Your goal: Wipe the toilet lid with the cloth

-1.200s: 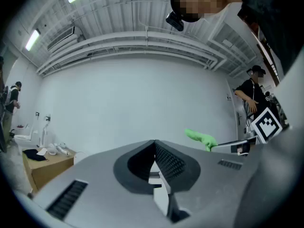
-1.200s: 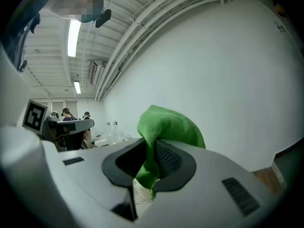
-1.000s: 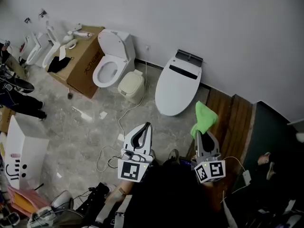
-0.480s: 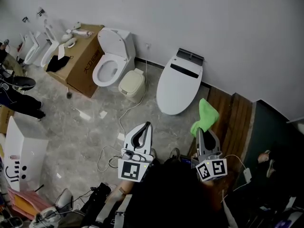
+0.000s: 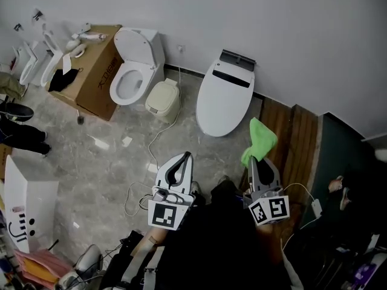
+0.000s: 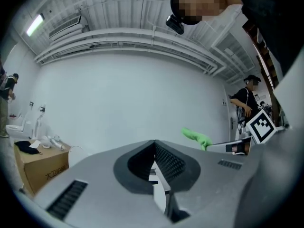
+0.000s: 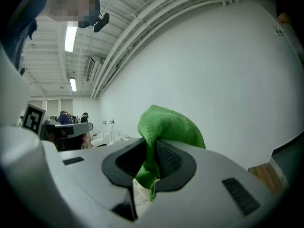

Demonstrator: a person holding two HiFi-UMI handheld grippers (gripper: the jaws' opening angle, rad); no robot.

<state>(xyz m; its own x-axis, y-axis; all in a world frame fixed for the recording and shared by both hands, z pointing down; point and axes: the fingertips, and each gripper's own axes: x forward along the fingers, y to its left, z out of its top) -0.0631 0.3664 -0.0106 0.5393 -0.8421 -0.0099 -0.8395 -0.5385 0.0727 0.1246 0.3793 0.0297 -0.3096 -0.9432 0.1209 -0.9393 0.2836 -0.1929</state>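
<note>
Head view: right tool (image 5: 255, 163) tips vanish under the cloth (image 5: 262, 139).

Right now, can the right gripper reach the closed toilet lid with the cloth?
Probably yes: the right gripper, shut on the green cloth, hangs just short of the closed lid, with only floor between them.

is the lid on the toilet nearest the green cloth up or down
Down: the toilet lid lies flat as one smooth white oval, with no seat opening showing.
</note>
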